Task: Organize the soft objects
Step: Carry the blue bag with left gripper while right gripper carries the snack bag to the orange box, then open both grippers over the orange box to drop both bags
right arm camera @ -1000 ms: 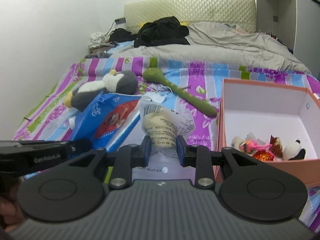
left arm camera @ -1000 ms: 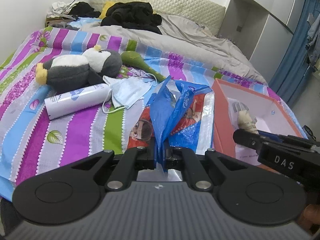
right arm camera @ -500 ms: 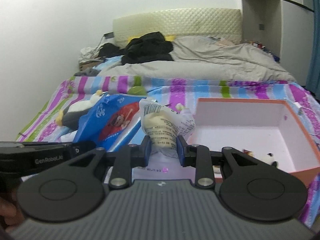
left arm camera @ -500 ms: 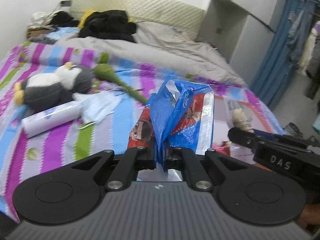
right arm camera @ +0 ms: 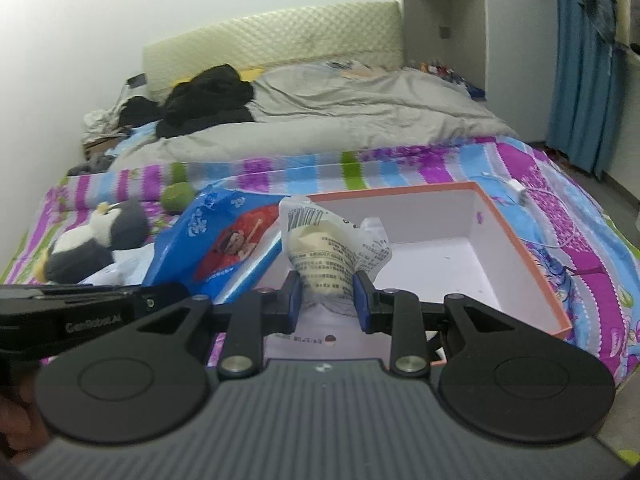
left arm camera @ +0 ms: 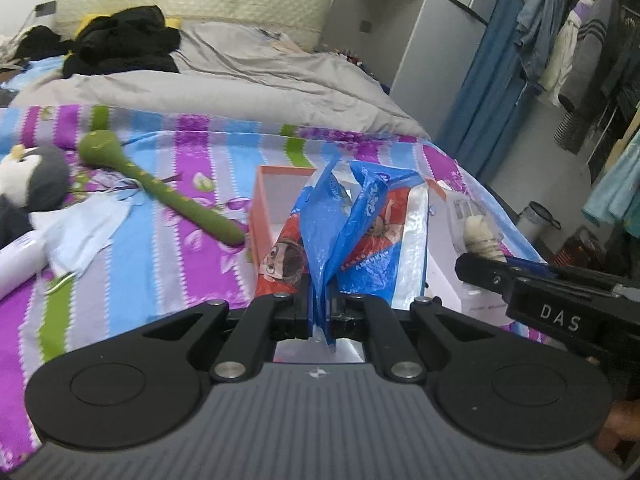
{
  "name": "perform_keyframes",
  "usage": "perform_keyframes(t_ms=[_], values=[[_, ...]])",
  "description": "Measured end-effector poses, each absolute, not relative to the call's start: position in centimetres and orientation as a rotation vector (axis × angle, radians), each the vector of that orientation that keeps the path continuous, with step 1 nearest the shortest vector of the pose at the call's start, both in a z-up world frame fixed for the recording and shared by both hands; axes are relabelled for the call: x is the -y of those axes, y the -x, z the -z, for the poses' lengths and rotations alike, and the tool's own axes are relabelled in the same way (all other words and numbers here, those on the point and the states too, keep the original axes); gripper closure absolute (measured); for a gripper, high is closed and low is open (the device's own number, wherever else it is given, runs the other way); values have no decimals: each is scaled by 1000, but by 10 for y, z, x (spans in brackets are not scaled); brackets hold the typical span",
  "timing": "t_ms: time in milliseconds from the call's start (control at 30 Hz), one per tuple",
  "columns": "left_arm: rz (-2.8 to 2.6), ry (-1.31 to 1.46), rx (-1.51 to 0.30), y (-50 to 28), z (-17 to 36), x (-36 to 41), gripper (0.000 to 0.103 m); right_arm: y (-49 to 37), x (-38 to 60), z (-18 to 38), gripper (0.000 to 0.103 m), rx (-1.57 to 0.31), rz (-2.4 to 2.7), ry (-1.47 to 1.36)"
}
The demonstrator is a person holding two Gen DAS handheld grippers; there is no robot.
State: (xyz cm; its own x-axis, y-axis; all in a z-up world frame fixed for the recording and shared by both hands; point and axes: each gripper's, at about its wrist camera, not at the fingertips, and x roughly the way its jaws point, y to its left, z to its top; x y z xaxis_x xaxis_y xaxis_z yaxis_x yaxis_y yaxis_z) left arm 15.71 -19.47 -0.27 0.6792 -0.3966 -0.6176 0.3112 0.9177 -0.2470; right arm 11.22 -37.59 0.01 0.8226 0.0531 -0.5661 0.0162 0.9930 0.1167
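- Left wrist view: my left gripper (left arm camera: 319,309) has its fingers pressed almost together, pinching the bottom edge of a blue and red snack bag (left arm camera: 349,227) that stands up between them.
- Behind the bag I see the orange box (left arm camera: 259,208) with its white inside, resting on the striped bedsheet (left arm camera: 168,248); the bag hides most of it.
- To the right, my right gripper (left arm camera: 486,258) comes in side-on, holding a clear packet of pale bread (left arm camera: 476,229) over the box area.
- On the sheet to the left lie a green plush stick (left arm camera: 160,190), a light blue face mask (left arm camera: 86,228), a plush penguin (left arm camera: 28,184) and, at the edge, a white tube (left arm camera: 18,260).
- Further back are a grey duvet (left arm camera: 248,88) and a heap of black clothes (left arm camera: 120,42).

- Right wrist view: my right gripper (right arm camera: 327,299) has its blue pads partly spread, clamped on either side of the bread packet (right arm camera: 326,246), which stands upright between them.
- The orange box (right arm camera: 516,248) sits just beyond the packet, open, its white floor showing; I cannot tell from here what lies in its near end.
- At the left, my left gripper (right arm camera: 160,296) holds the snack bag (right arm camera: 220,244) just beside the packet, over the box's left wall.
- The penguin (right arm camera: 88,240) lies left of that on the sheet, with the green plush (right arm camera: 178,196) behind it.
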Motion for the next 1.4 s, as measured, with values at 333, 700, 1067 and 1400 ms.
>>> perform_keyframes(t_ms=[333, 700, 1067, 1400], values=[[488, 61, -793, -246, 5, 241, 97, -185, 420, 20, 71, -769, 10, -125], [516, 19, -987, -318, 24, 270, 97, -225, 456, 45, 65, -944, 43, -190], [516, 14, -970, -314, 15, 266, 74, -218, 455, 45, 49, -941, 28, -205], [523, -10, -817, -267, -18, 247, 74, -185, 446, 24, 49, -830, 20, -212]])
